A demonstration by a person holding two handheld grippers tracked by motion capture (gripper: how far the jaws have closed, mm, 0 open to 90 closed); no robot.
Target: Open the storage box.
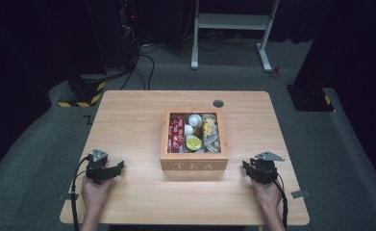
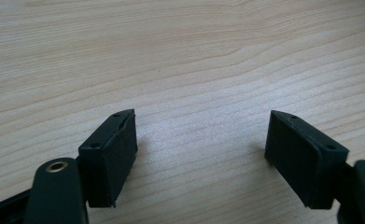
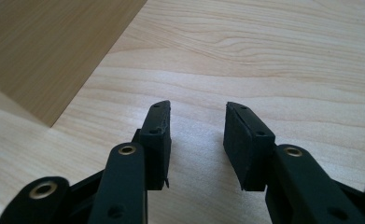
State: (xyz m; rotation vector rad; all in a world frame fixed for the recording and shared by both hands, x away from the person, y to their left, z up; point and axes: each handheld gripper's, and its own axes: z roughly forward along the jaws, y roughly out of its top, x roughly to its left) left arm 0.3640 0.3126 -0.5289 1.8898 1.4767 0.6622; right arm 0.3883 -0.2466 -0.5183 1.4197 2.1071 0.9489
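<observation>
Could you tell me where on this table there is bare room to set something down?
The light wooden table is bare left of the wooden tea box, right of it, and behind it except a small grey grommet. The near corners hold the left gripper and right gripper.

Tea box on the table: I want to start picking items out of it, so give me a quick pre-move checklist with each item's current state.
1. Tea box open, contents exposed: ok.
2. Left gripper open and empty, over bare table: ok.
3. Right gripper open and empty: ok, though its gap is narrower than the left's.
4. Both grippers apart from the box, one on each side: ok.
5. Items loose enough to lift singly: cannot tell, they look crowded.
</observation>
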